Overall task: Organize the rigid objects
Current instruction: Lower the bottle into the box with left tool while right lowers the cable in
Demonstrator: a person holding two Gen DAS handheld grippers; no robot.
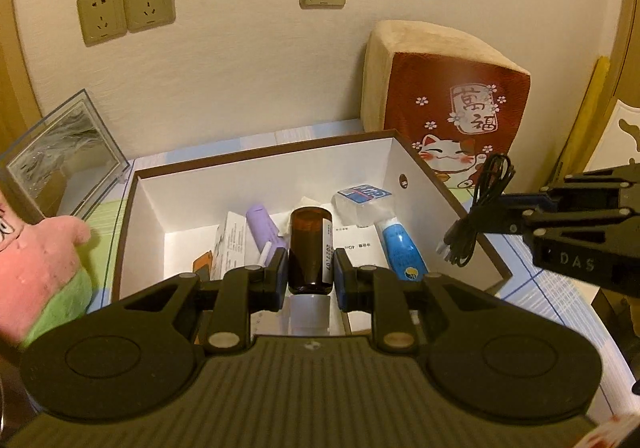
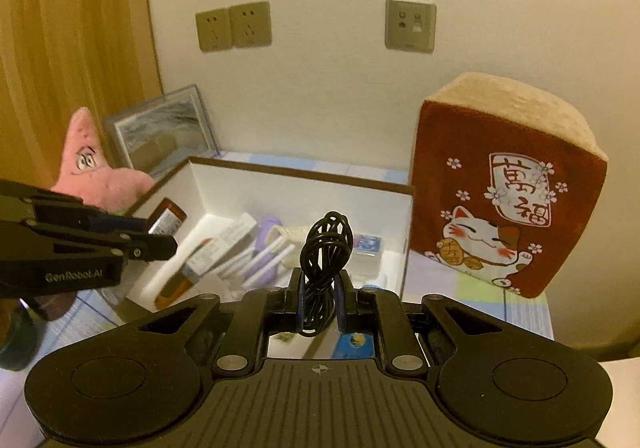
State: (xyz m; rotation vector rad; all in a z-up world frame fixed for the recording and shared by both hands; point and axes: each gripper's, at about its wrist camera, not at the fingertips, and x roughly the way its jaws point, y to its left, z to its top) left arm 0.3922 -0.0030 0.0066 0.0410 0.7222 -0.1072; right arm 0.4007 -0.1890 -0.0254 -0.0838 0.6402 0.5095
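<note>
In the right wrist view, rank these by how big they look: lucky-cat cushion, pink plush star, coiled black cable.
1. Lucky-cat cushion
2. Pink plush star, partly hidden
3. Coiled black cable, though nearest the camera

brown bottle (image 1: 310,248): glossy amber, glass or plastic, with a paper label
cable (image 2: 326,260): black, smooth, slightly shiny sheath
left gripper (image 1: 310,274): matt black plastic, round metal pins, blue pads on the fingers (image 1: 280,280)
right gripper (image 2: 319,298): the same matt black plastic, ribbed body
box (image 1: 156,203): smooth matt white card inside, brown edge
cushion (image 2: 508,183): soft napped cloth, printed red face
pink plush toy (image 1: 36,260): fuzzy fabric
blue tube (image 1: 400,248): glossy plastic
wall (image 1: 240,59): matt, faintly textured
</note>
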